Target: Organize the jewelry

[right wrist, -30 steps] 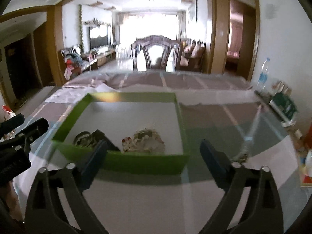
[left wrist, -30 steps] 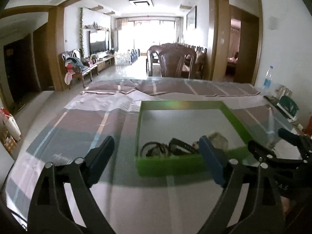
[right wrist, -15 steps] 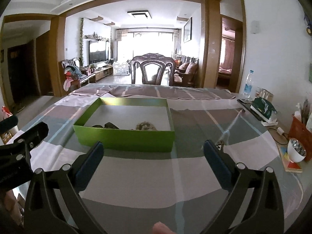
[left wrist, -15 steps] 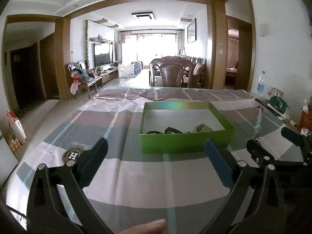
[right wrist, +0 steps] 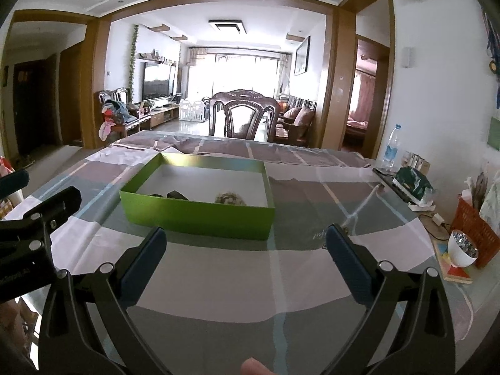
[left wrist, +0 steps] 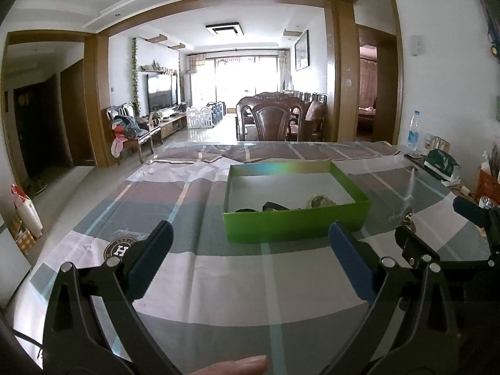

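Hovering: left gripper (left wrist: pixel 250 253) and right gripper (right wrist: pixel 243 250) side by side, both spread wide, empty. Green box (left wrist: pixel 295 226) just ahead of fingertips, on table; dark bands (left wrist: pixel 272 207) and beaded jewelry (left wrist: pixel 322 201) inside, against near wall. Step: between picks, likely near finish. Next: check table for strays.

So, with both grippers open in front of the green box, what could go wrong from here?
1. The green box looks light; a gripper reaching over its near wall could push it along the tablecloth.
2. The dark bands and the pale beaded piece lie close together at the near wall, so one grab may catch two.
3. The left gripper and right gripper sit close together and could collide.
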